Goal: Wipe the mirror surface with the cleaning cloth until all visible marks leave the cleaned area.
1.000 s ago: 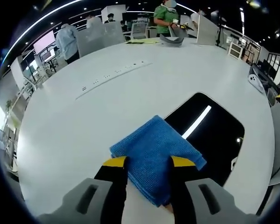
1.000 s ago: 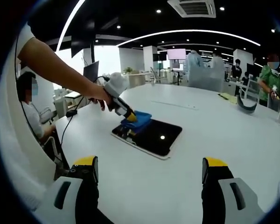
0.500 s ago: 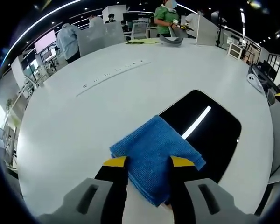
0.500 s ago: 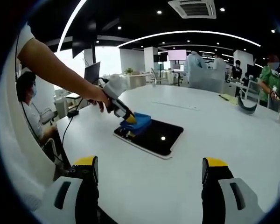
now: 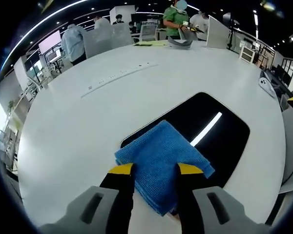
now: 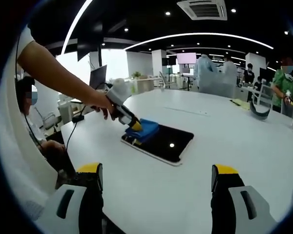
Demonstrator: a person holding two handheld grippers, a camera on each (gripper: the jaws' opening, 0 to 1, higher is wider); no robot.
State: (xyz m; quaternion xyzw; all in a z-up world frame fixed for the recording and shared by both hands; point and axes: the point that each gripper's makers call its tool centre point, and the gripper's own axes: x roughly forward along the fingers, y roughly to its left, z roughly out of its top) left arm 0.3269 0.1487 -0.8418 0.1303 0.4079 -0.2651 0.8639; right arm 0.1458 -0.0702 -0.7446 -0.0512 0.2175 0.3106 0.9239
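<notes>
More mirror [image 5: 219, 129] uncovered, long axis diagonal under cloth [image 5: 162, 163].

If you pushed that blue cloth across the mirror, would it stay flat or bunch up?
The cloth looks soft and folded in layers, so it would probably bunch or unfold if pushed by one edge. The left gripper pins it between its fingers, which likely keeps it together. The mirror looks smooth and glossy, so the cloth should slide easily.
</notes>
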